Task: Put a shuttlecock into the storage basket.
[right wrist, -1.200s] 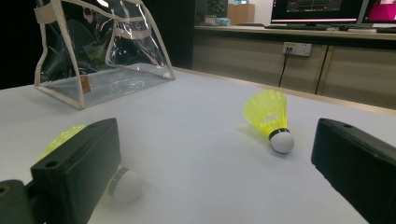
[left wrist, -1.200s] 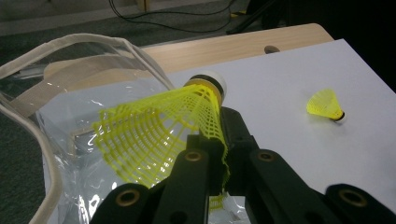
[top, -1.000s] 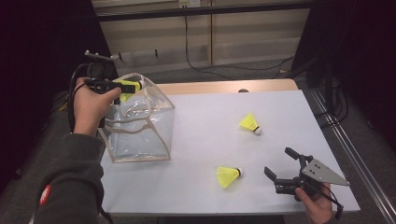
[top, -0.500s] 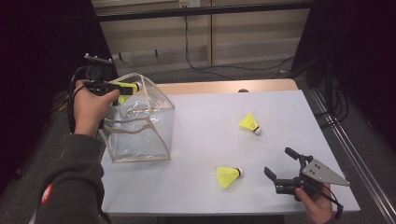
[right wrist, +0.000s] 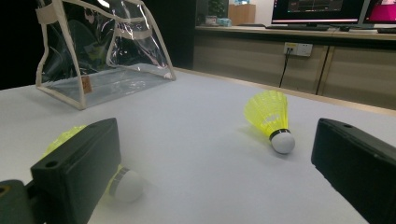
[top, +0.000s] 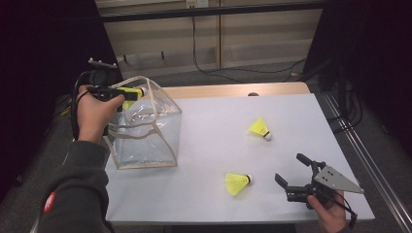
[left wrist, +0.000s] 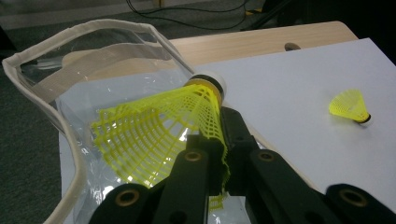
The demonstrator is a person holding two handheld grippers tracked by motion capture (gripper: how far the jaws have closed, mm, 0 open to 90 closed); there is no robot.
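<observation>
The left tool (top: 127,92) has its black jaws pressed together on a yellow shuttlecock (left wrist: 163,128), pinching the open-mesh plastic skirt so that the netting buckles where the jaws bite. The skirt flares out in a ribbed lattice, and at its narrow end sits a rounded white cork tip ringed by a dark band. In the high view this shuttlecock is held at the top rim of a clear bag (top: 145,131), just over its open mouth.

The bag is a boxy pouch of glossy, see-through vinyl, creased and reflective, edged all round with cream fabric binding and carrying flat cream strap handles. It stands on the left part of the worktop (top: 218,141), whose surface is a smooth, matt white sheet with a pale wooden edge showing at the far side.

The right tool (top: 296,172) rests low near the right front corner with its blocky black jaws spread wide and nothing between the pads. A grey three-cornered plate tops it.

Two more shuttlecocks of the same yellow mesh lie on their sides on the worktop: the near shuttlecock (top: 237,183) just beside the right tool, and the far shuttlecock (top: 260,128) farther back, well apart from the bag.
</observation>
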